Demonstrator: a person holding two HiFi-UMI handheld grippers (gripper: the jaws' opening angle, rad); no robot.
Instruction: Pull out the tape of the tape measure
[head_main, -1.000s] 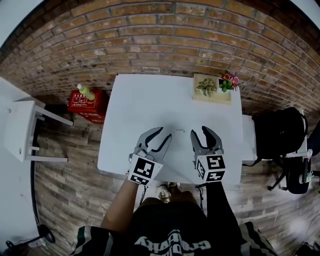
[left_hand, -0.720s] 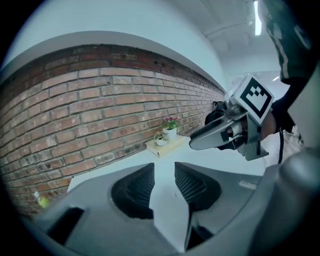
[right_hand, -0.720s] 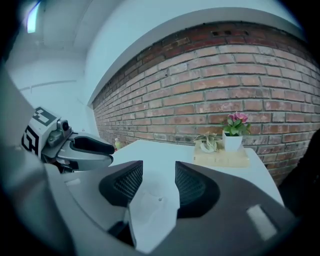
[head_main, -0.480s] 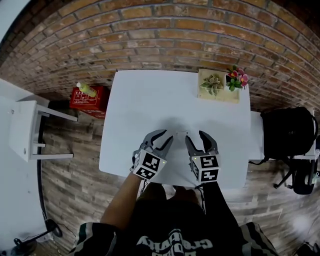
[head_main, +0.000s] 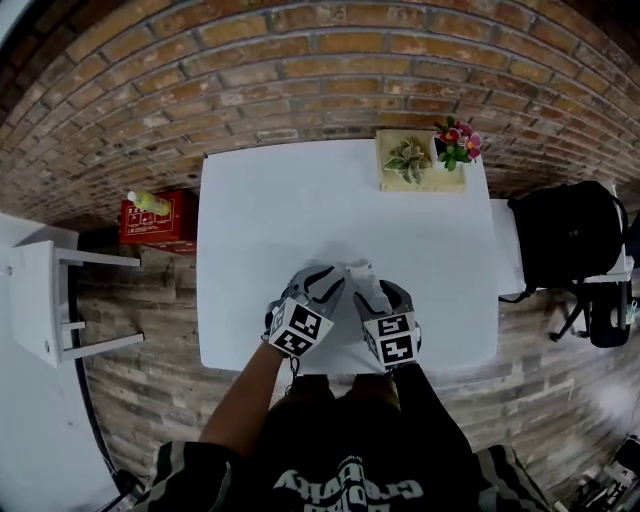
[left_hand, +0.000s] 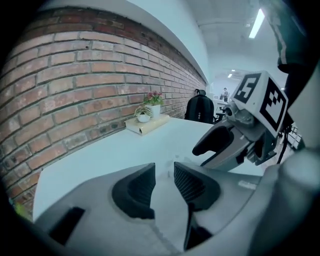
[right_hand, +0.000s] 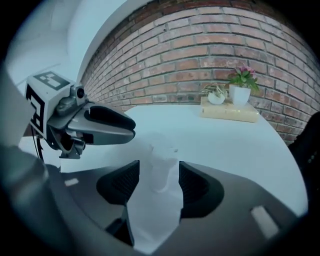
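Though white (like table (head_main: 260, 220)), tape measure (right_hand: 160, 169) shows.

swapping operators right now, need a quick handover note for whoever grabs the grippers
Left gripper: open, jaws just been closing, nothing between them, low over the table.
Right gripper: open, jaws just been opening, white tape measure between them, not gripped.
Done: both are down at the tape measure.
Left to do: grip the case, catch the tape's end, pull it out.

Low in the middle of the right gripper view the tape measure (right_hand: 160, 165) is only a blurred white shape, hard to part from the white bench (right_hand: 235, 145), its tape indiscernible.
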